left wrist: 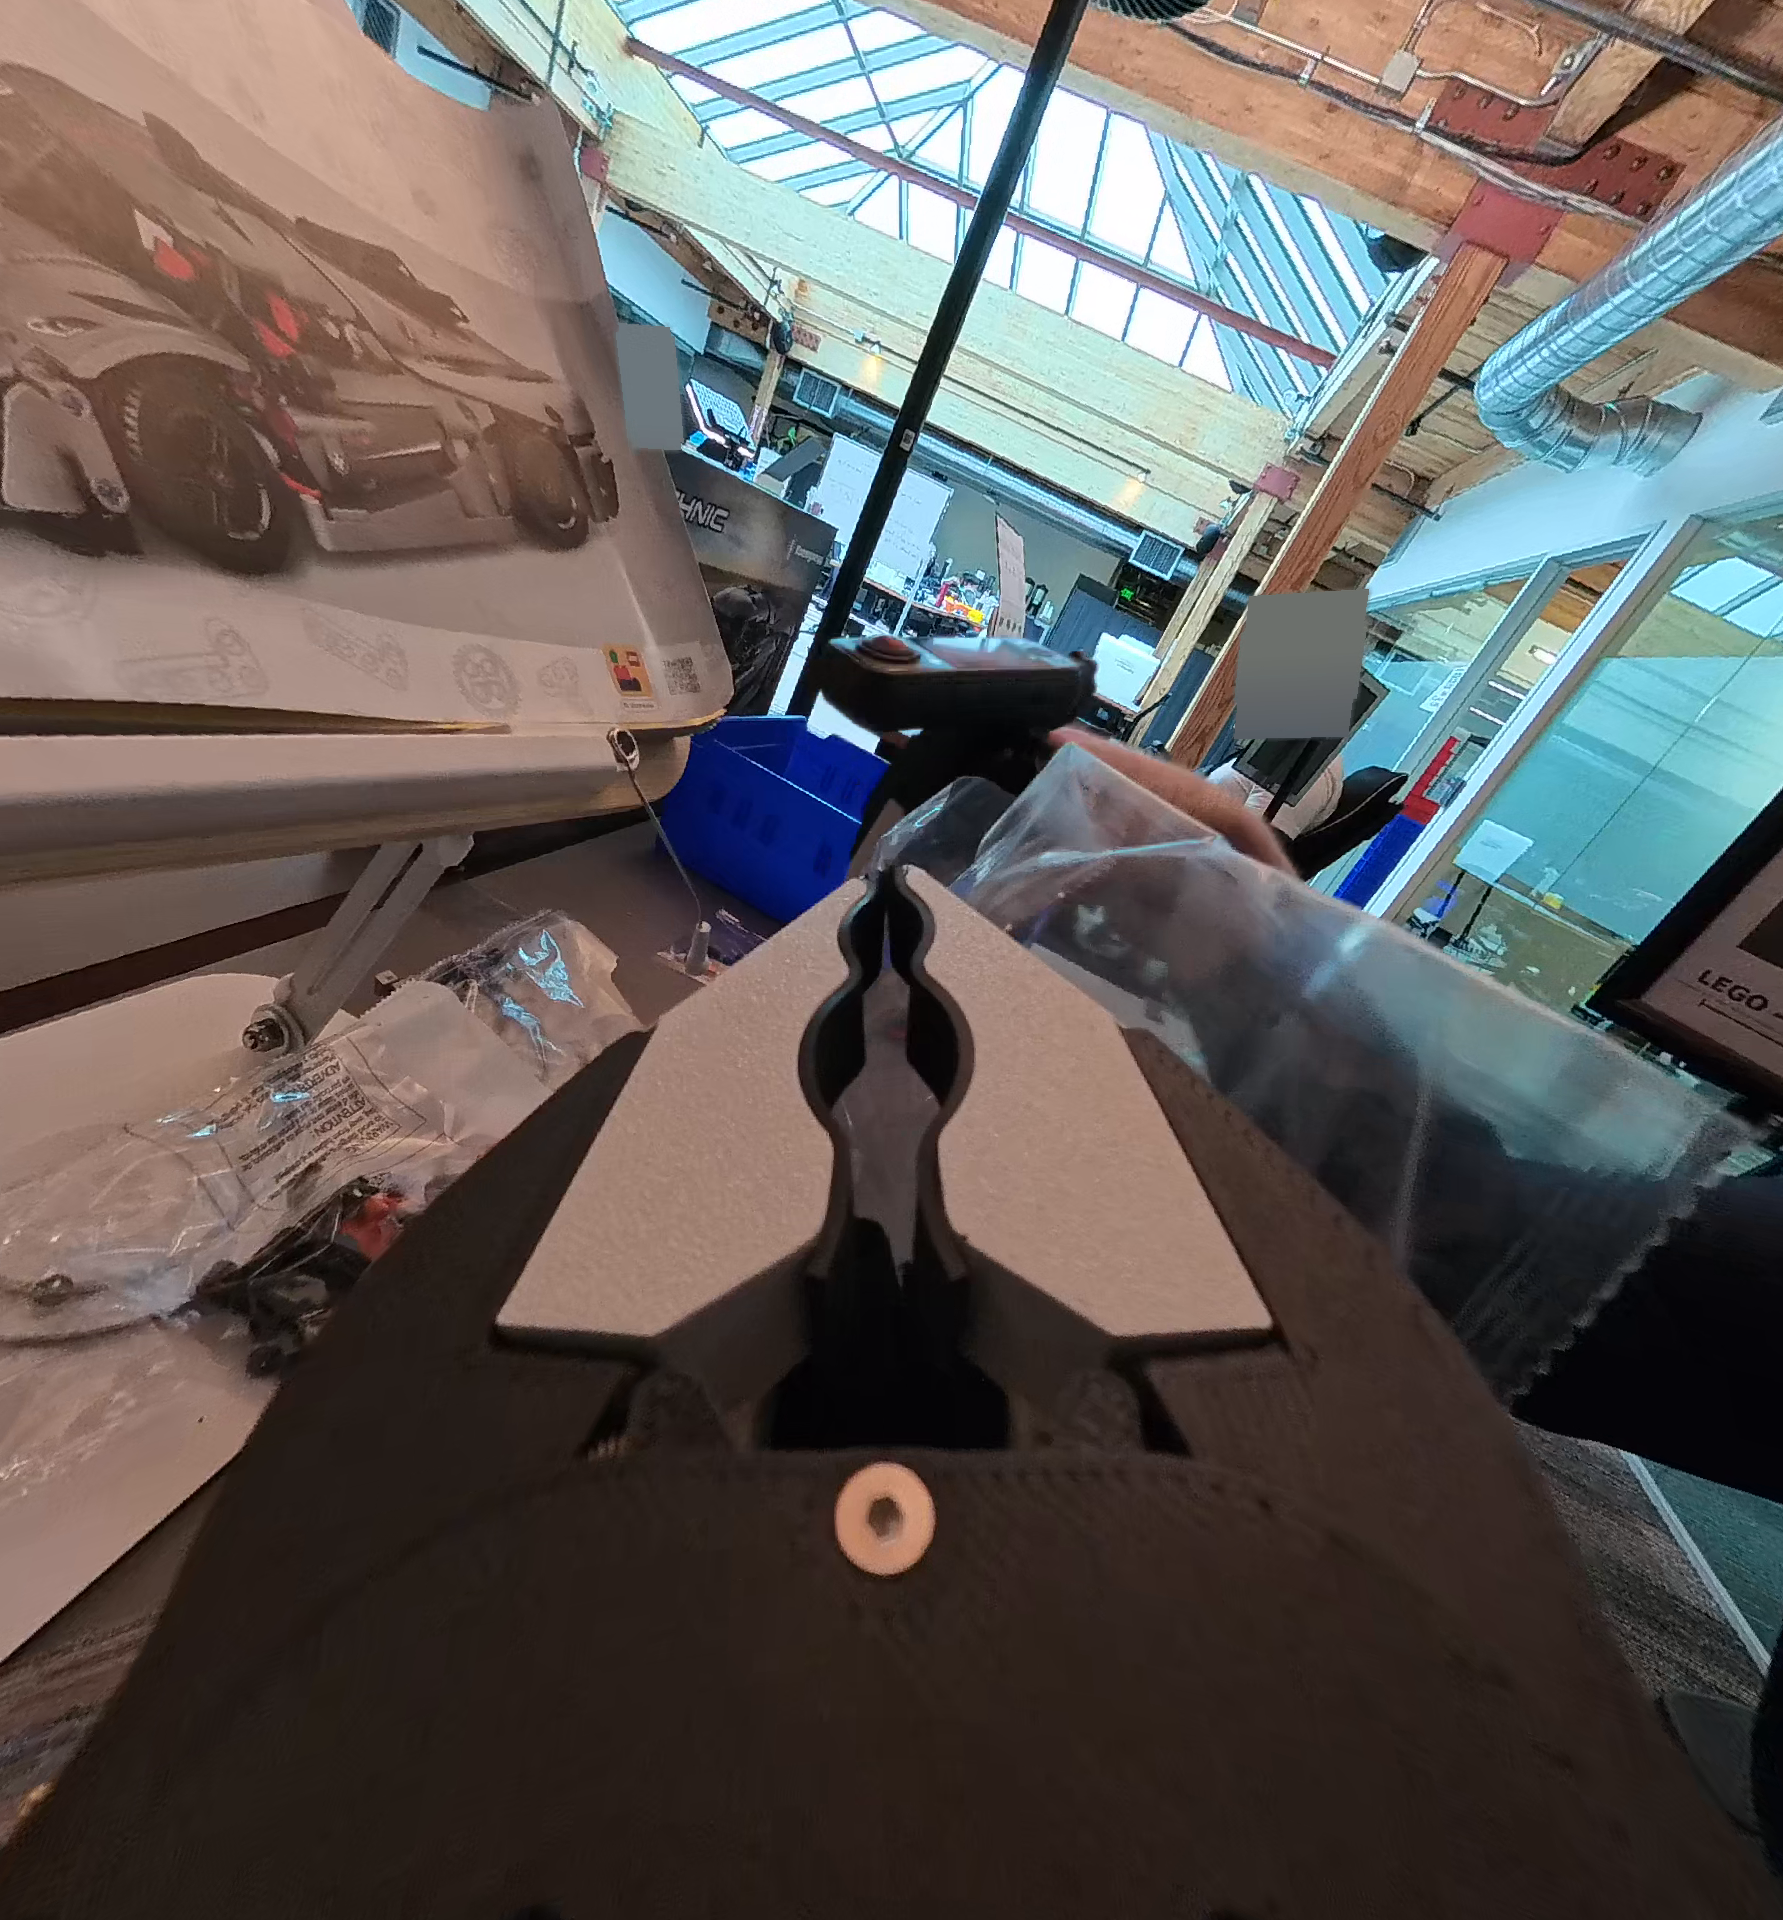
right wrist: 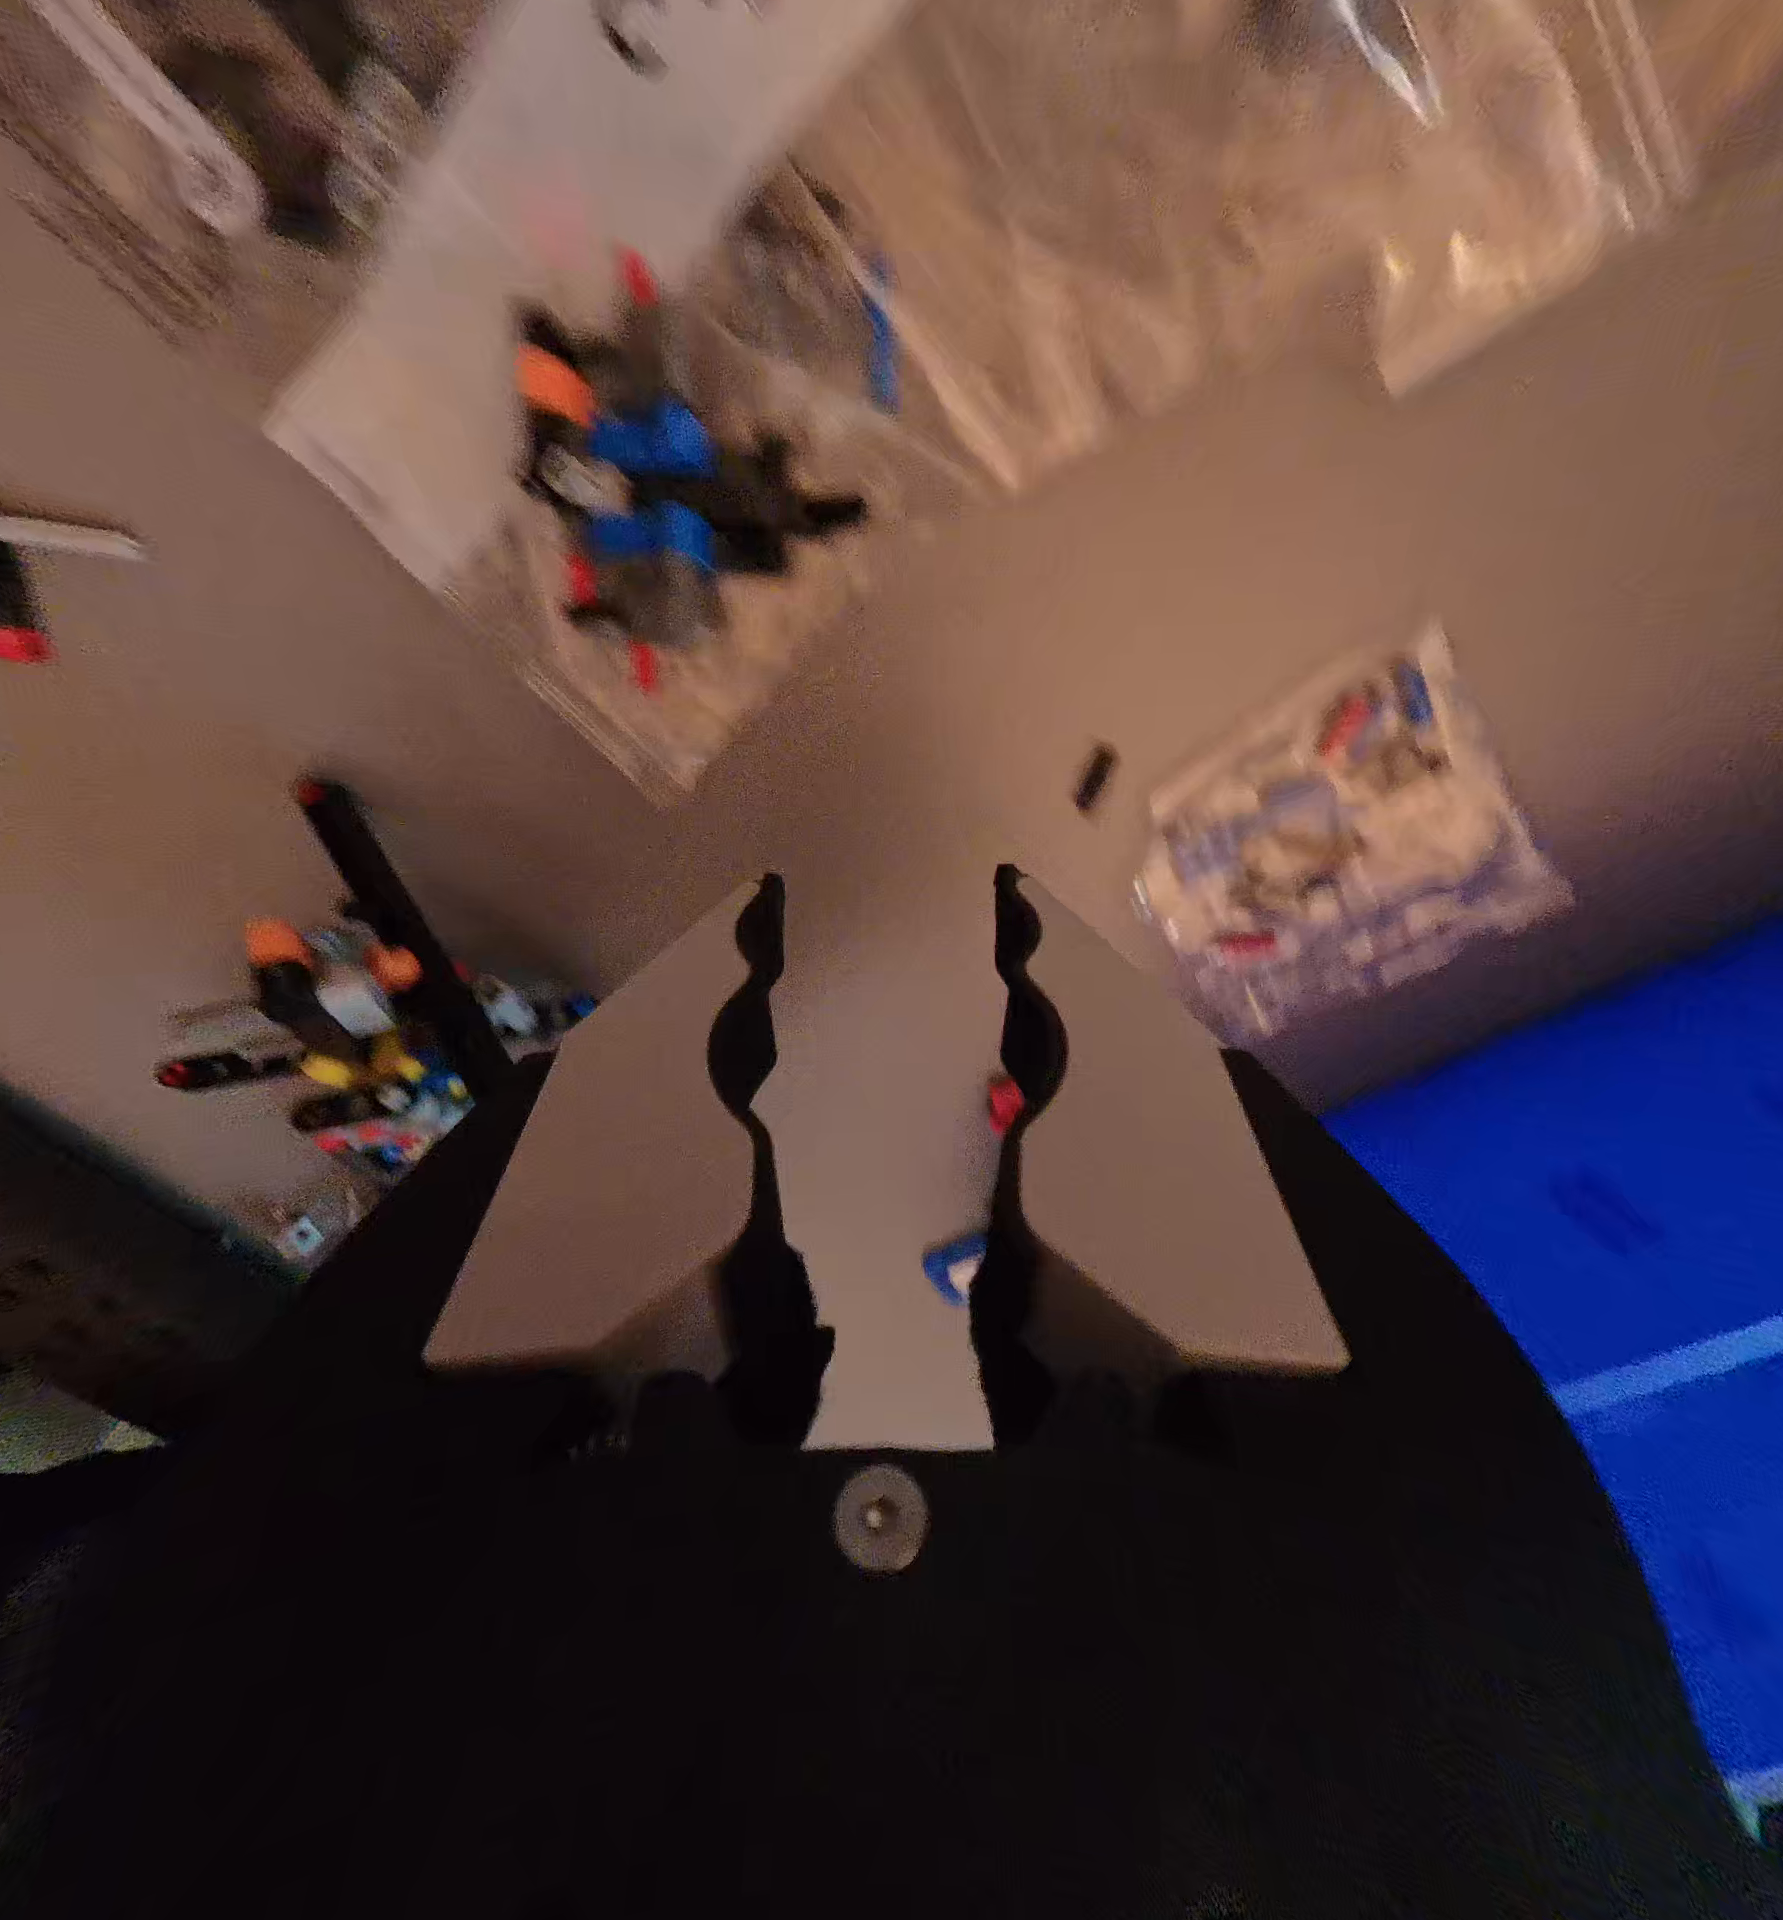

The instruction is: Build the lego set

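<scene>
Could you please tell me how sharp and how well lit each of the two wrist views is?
Left wrist view: bright under the skylights, sharp, edges bent by the wide lens, the clear plastic bag in the left gripper catching glare. Right wrist view: dim and warm, smeared by motion blur; the brick piles and blue bin are soft.

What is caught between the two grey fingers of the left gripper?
The left wrist view shows the left gripper shut on a clear, crinkly plastic bag, a strip of its film pinched between the fingers.
</scene>
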`<state>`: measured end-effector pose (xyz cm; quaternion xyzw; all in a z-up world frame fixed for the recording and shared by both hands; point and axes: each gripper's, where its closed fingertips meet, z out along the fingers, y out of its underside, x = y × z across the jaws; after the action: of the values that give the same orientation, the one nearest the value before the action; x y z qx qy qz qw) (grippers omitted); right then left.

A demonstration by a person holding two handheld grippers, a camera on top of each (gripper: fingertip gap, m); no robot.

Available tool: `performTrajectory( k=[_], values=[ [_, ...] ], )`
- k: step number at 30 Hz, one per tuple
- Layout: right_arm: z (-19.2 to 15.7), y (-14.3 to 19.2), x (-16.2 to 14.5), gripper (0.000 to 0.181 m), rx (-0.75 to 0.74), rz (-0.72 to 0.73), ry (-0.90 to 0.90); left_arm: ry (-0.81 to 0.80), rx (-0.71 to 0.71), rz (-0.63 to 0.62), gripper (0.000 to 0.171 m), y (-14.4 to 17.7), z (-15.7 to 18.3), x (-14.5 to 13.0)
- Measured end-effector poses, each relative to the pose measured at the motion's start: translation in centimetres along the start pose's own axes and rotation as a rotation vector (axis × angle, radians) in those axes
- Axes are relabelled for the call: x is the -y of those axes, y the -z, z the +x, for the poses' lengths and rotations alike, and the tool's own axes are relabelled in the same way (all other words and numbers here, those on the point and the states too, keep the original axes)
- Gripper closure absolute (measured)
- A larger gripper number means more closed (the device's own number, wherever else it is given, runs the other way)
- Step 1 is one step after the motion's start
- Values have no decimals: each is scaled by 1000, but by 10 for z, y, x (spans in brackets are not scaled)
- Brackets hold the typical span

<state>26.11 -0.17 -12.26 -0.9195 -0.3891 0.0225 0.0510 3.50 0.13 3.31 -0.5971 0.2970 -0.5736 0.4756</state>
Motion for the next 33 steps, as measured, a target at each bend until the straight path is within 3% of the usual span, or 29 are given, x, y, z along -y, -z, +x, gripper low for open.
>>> performTrajectory(
  k=[5, 9, 13, 16, 25, 33],
  values=[
    [16, -2, -62, 143, -13, -177, -108, 1, -3, -8, 171, -2, 0, -2],
    [23, -18, -79, 146, -16, -280, -136, -1, -2, -7, 171, -2, 0, -2],
    [29, -28, -84, 157, -32, -333, -147, -1, -1, -3, 171, 0, 0, -1],
    [46, -25, -76, 169, -93, -276, -170, -2, -1, -3, 171, 0, 0, 0],
    [82, -28, -81, 155, -192, -244, -310, -5, 0, -4, 171, 0, 1, 0],
    [89, -28, -71, 169, -234, -209, -212, -6, -1, -6, 171, 0, 1, -1]
  ],
)
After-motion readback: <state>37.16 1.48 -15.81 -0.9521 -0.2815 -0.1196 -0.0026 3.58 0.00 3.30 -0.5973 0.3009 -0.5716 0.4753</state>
